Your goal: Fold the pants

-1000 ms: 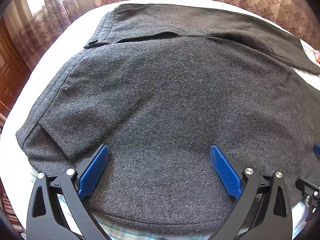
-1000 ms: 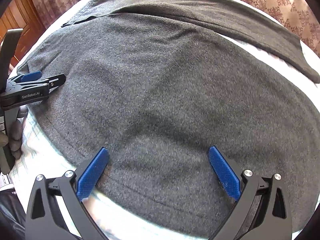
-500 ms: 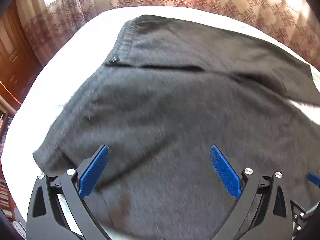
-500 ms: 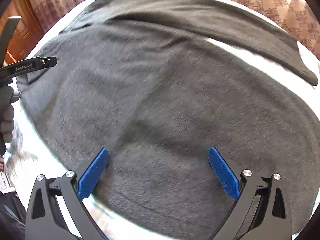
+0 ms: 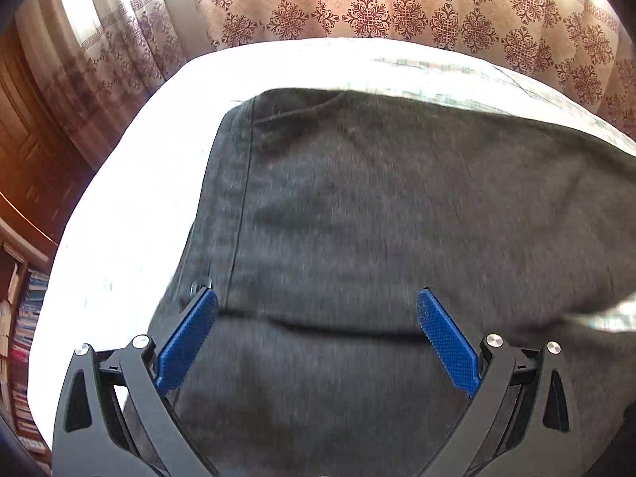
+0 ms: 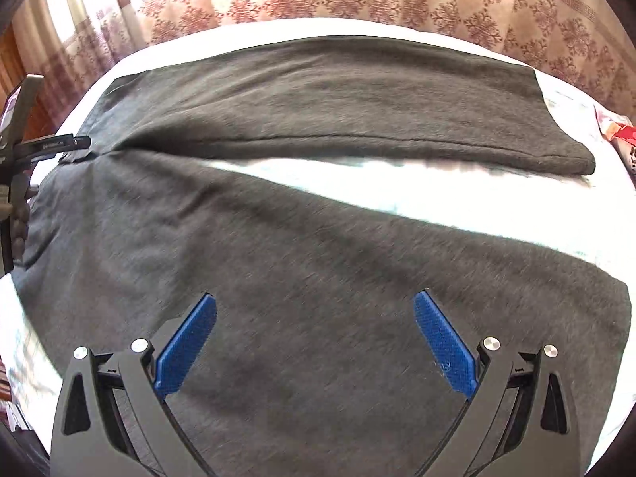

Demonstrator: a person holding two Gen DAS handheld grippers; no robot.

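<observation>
Dark grey pants (image 6: 318,246) lie spread flat on a white bed, the two legs parted in a V with a strip of sheet between them. In the left wrist view the waistband end (image 5: 238,167) with its seam and a metal button (image 5: 194,288) lies just ahead. My left gripper (image 5: 316,306) is open and empty above the waist area. My right gripper (image 6: 316,306) is open and empty above the near leg. The left gripper also shows at the left edge of the right wrist view (image 6: 51,145), over the crotch end.
The white bed sheet (image 5: 131,214) surrounds the pants. Patterned curtains (image 5: 357,4) hang behind the bed. A wooden door and a bookshelf (image 5: 20,318) stand at the left. A red and white item (image 6: 620,135) lies at the bed's far right edge.
Both grippers have lifted and pulled back from the cloth, and the views tilted up. The left one swung toward the waistband. Both stay open.
</observation>
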